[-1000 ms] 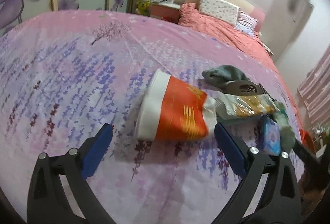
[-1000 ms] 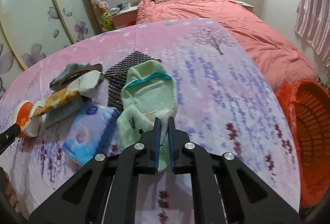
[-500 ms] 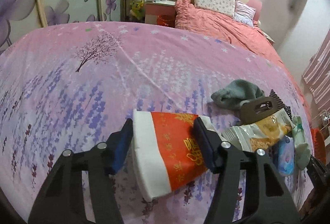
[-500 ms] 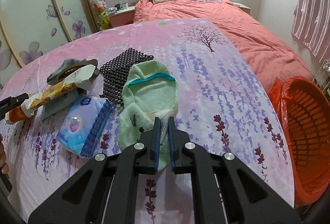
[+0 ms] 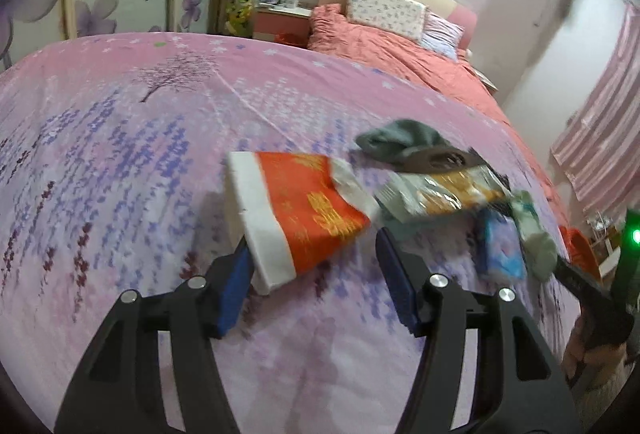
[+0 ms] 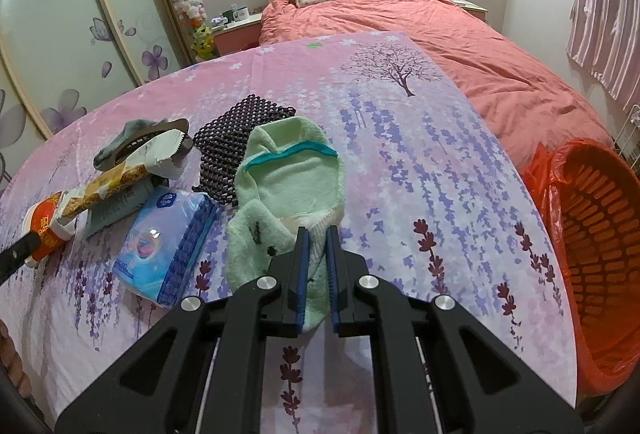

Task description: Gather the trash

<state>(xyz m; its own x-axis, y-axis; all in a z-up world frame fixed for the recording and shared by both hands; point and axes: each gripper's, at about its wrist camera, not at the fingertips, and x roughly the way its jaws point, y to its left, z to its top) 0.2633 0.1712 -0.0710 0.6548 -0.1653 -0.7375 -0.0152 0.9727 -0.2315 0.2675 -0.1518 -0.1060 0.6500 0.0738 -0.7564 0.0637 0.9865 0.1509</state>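
The orange basket (image 6: 596, 266), lined with an orange bag, stands off the right edge of the lavender-print tablecloth (image 6: 420, 162), its inside showing only bare mesh. My left gripper (image 5: 316, 274) has just been closing and its blue pads now clamp the one red-and-white paper cup (image 5: 296, 218), lying on its side. My right gripper (image 6: 316, 254) is pinched together on one of two socks, the green sock (image 6: 288, 190), with one tissue pack (image 6: 168, 246), one snack wrapper (image 6: 132, 170), a grey sock (image 6: 120, 142) and a black mesh mat (image 6: 236, 138) beside it.
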